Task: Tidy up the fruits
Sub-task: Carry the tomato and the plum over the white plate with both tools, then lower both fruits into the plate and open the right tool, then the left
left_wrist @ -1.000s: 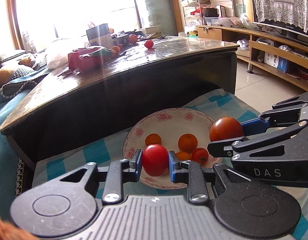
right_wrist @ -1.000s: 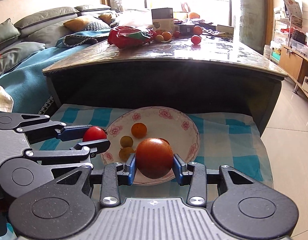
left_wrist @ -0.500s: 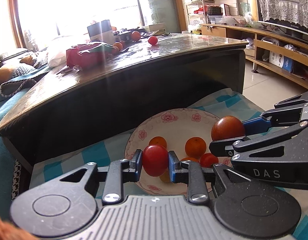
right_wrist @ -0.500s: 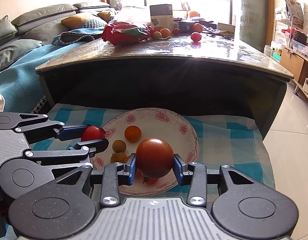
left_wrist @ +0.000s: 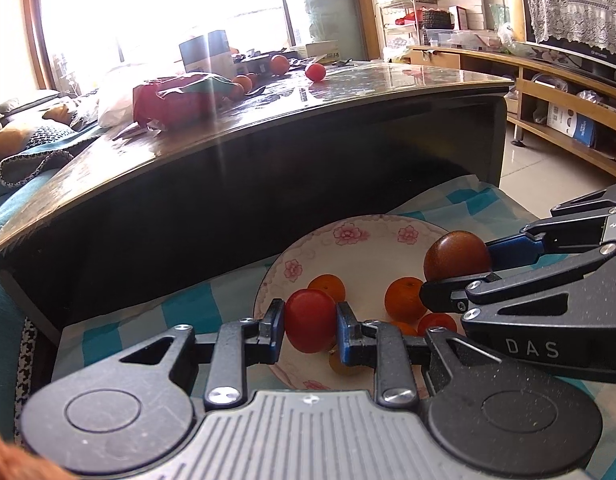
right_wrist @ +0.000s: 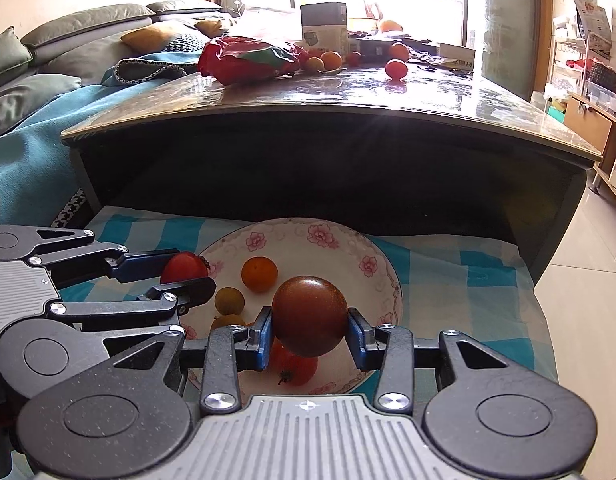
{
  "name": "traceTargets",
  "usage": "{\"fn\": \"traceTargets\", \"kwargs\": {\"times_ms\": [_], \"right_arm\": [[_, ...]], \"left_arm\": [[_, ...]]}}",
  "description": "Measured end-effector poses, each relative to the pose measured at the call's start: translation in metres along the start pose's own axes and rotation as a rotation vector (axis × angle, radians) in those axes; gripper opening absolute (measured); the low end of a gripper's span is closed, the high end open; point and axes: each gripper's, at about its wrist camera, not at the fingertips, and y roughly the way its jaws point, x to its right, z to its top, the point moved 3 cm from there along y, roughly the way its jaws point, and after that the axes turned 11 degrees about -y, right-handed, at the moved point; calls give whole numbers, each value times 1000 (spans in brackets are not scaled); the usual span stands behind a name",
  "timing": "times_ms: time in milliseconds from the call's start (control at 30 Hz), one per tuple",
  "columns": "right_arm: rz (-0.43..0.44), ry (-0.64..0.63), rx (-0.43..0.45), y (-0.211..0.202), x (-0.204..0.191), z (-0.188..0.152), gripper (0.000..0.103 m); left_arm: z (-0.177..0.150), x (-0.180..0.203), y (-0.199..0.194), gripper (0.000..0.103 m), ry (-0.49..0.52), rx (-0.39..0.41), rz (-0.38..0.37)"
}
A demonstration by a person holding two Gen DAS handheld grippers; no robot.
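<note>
A white floral plate (left_wrist: 308, 252) (right_wrist: 379, 280) lies on a blue checked cloth in front of the dark table. It holds small oranges (left_wrist: 403, 299) (right_wrist: 260, 273), a yellowish fruit (right_wrist: 229, 301) and a small red tomato (left_wrist: 437, 323) (right_wrist: 295, 366). My left gripper (left_wrist: 310, 322) (right_wrist: 186, 270) is shut on a red tomato (left_wrist: 310, 320) over the plate's left rim. Over the plate's right side, my right gripper (right_wrist: 310, 318) (left_wrist: 455, 264) is shut on a dark red-brown tomato (right_wrist: 310, 316) (left_wrist: 456, 257).
The glossy table (left_wrist: 347, 92) (right_wrist: 387, 100) carries a red bag (left_wrist: 176, 98) (right_wrist: 252, 58), a box (right_wrist: 323, 24), loose oranges (right_wrist: 331, 60) and a tomato (left_wrist: 315, 72) (right_wrist: 395, 69). A sofa with teal blanket (right_wrist: 24, 152) stands left; wooden shelving (left_wrist: 567, 112) lines the right.
Both grippers have lowered a little and come closer to the plate, still holding their tomatoes; the table top now sits higher in both views.
</note>
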Motion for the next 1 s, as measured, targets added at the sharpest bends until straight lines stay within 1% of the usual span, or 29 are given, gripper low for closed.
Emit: {"fn": "traceTargets", "kwargs": {"times_ms": [567, 1000], "right_arm": [[5, -3, -3, 28, 2, -1, 35], [-13, -39, 41, 33, 2, 2, 35]], "left_arm": [[-5, -7, 21, 34, -27, -18, 14], [-9, -10, 30, 34, -37, -15, 10]]}}
